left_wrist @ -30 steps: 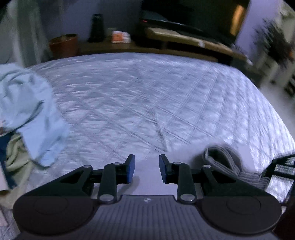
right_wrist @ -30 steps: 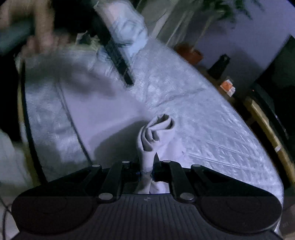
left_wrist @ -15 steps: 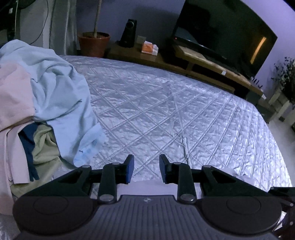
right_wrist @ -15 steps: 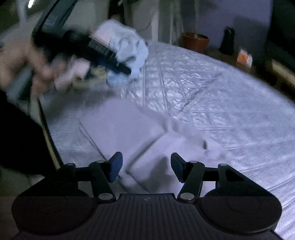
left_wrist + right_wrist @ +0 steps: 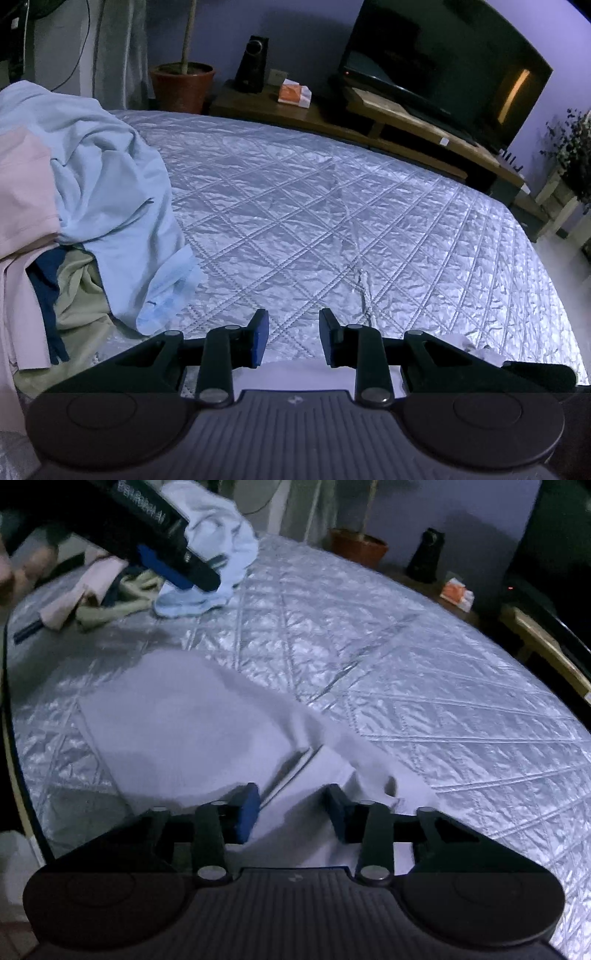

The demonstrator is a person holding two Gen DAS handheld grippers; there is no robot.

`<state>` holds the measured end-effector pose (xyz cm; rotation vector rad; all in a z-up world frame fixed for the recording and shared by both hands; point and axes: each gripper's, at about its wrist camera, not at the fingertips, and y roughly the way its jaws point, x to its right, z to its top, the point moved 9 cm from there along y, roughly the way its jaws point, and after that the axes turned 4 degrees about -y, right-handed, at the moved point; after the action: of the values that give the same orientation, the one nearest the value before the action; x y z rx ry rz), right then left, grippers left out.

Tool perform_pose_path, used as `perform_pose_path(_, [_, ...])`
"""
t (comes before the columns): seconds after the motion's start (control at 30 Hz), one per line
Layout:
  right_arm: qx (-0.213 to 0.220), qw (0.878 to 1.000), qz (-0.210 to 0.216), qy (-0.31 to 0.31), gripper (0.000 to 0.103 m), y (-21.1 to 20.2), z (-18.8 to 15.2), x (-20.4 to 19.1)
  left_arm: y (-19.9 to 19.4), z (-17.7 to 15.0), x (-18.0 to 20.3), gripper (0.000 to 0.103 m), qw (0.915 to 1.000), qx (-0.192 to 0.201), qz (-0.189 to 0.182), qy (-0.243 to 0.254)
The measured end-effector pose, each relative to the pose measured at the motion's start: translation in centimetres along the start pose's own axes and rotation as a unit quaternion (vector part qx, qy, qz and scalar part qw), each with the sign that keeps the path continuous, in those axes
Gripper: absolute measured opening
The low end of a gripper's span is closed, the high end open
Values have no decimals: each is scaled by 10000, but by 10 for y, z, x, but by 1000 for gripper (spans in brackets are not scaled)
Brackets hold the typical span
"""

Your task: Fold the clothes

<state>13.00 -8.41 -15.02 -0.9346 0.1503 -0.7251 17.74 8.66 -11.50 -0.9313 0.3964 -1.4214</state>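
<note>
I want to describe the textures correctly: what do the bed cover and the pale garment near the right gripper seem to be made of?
Bed cover: probably satin-like synthetic, quilted; it is shiny and crinkled, with stitched diamond lines. Pale garment: likely soft matte knit, maybe cotton; it gives no shine and lies in smooth, gentle folds. The fibre itself cannot be confirmed.

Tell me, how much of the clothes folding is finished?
One pale grey folded garment lies flat on the quilted silver bedspread. The right claw is closing with nothing gripped; the left claw is empty. The heap topped by a light blue shirt waits unfolded.
</note>
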Motion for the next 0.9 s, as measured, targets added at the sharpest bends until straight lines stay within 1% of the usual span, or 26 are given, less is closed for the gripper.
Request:
perform_pose_path(0.03, [74,9999,-134,2,37,-3,1,2,0,0,0,26,10000,6,3,-4])
perform_pose_path(0.1, [197,9990,-389,60,37,-7,3,7,0,0,0,26,10000,18,8,-21])
perform_pose_path(0.13, [174,9987,-456,135,38,-4,2,8,-1,1,0,26,10000,22,9,-28])
perform_pose_path(0.2, [-36,9994,-328,80,43,10,-6,0,-1,1,0,26,10000,30,15,-48])
perform_pose_path(0.23, [-44,9995,-308,85,44,11,-6,-2,-2,1,-1,26,10000,42,21,-64])
perform_pose_path(0.3, [28,9992,-335,230,42,7,-4,-1,-4,3,-4,26,9999,73,31,-114])
perform_pose_path(0.37, [244,9981,-455,331,43,-8,4,1,-7,7,-9,26,9997,122,49,-190])
perform_pose_path(0.43, [599,9973,-426,48,45,-28,15,-15,-12,12,-15,26,9994,194,61,-276])
perform_pose_path(0.47, [714,9968,-338,-122,47,-36,19,-28,-14,15,-18,26,9992,231,58,-331])
perform_pose_path(0.5, [734,9963,-222,-376,54,-39,19,-46,-16,17,-21,26,9989,266,54,-390])
perform_pose_path(0.53, [709,9947,-139,-733,58,-38,17,-66,-17,19,-24,26,9985,295,58,-449])
perform_pose_path(0.6, [601,9880,-18,-1421,58,-30,10,-105,-20,21,-30,26,9978,333,70,-567])
perform_pose_path(0.67, [412,9810,89,-1893,58,-17,2,-135,-22,21,-34,26,9974,335,64,-631])
perform_pose_path(0.7, [370,9782,91,-2044,58,-12,-1,-147,-23,21,-35,26,9974,337,57,-641])
perform_pose_path(0.8, [457,9713,-116,-2331,60,-5,7,-159,-25,23,-38,26,9971,360,43,-671])
perform_pose_path(0.87, [494,9664,-261,-2511,66,0,15,-164,-26,24,-40,26,9967,379,14,-714])
perform_pose_path(0.9, [496,9632,-360,-2615,74,2,19,-165,-27,25,-40,26,9966,391,-3,-724])
